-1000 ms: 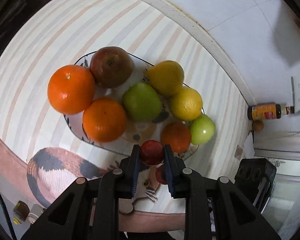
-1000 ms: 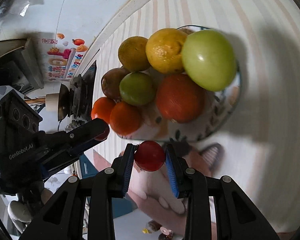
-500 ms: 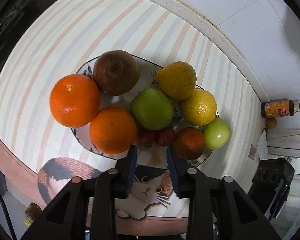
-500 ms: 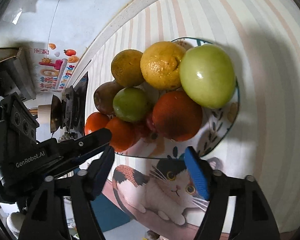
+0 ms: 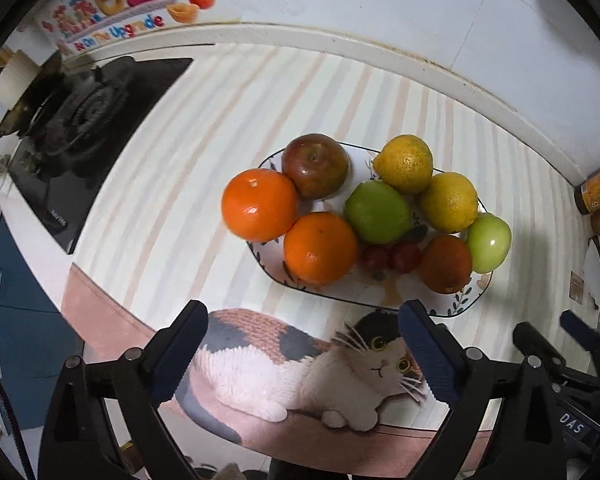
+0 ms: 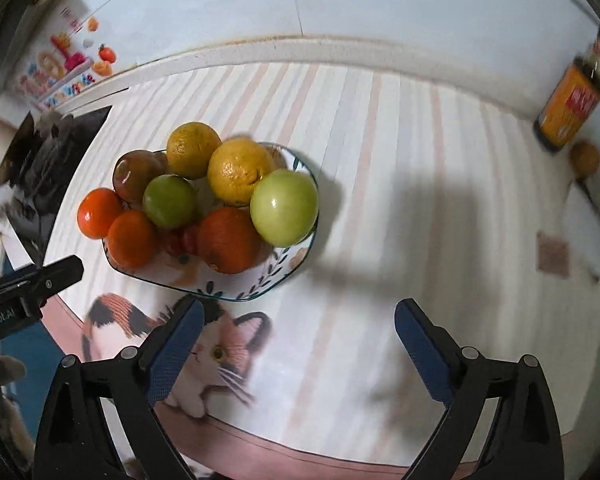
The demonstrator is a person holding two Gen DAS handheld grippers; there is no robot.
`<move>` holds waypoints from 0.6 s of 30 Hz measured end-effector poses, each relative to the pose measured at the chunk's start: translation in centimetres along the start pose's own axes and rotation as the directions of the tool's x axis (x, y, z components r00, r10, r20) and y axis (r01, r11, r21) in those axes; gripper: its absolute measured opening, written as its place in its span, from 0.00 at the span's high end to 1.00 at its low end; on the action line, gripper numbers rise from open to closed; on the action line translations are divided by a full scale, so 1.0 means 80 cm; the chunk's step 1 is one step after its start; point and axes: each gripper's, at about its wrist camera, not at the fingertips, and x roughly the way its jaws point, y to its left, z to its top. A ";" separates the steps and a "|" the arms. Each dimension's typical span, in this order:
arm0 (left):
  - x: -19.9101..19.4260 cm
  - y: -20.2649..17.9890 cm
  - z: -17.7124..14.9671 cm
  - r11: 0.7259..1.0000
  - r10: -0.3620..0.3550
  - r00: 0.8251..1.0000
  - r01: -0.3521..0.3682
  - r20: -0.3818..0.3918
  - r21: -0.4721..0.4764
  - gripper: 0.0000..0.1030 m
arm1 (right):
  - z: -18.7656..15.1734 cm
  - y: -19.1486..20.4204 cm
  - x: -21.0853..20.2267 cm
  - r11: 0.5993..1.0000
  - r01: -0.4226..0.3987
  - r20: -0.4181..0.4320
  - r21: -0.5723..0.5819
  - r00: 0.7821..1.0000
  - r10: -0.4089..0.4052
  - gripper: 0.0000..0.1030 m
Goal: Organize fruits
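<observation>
A patterned plate (image 5: 440, 304) holds oranges (image 5: 260, 204), a red apple (image 5: 315, 165), green fruits (image 5: 377, 211), yellow citrus (image 5: 405, 163) and two small red fruits (image 5: 390, 257) side by side in its middle. The plate (image 6: 260, 284) also shows in the right wrist view, with the red fruits (image 6: 182, 240) among the others. My left gripper (image 5: 302, 352) is open and empty, pulled back over the cat picture. My right gripper (image 6: 298, 342) is open and empty, near the plate's right front.
A striped mat with a cat picture (image 5: 340, 376) covers the counter. A gas stove (image 5: 80, 112) is at the far left. A sauce bottle (image 6: 568, 112) and a small brown fruit (image 6: 585, 158) stand by the wall at the right. The other gripper (image 5: 572, 356) shows at the lower right.
Both grippers let go of their small red fruits on the plate, opened wide and drew back from it. The two red fruits now lie in the plate's middle.
</observation>
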 end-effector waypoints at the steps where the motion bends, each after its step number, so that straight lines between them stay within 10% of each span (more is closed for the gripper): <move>1: -0.002 0.000 -0.002 1.000 0.004 1.000 -0.004 0.007 -0.009 0.05 | 0.000 0.000 -0.005 1.000 0.007 0.011 -0.020 1.000 -0.007 0.04; 18: -0.087 -0.011 -0.061 0.989 0.070 0.990 -0.052 0.126 -0.140 0.05 | -0.003 -0.004 -0.089 0.988 -0.037 0.116 -0.152 0.992 0.055 0.04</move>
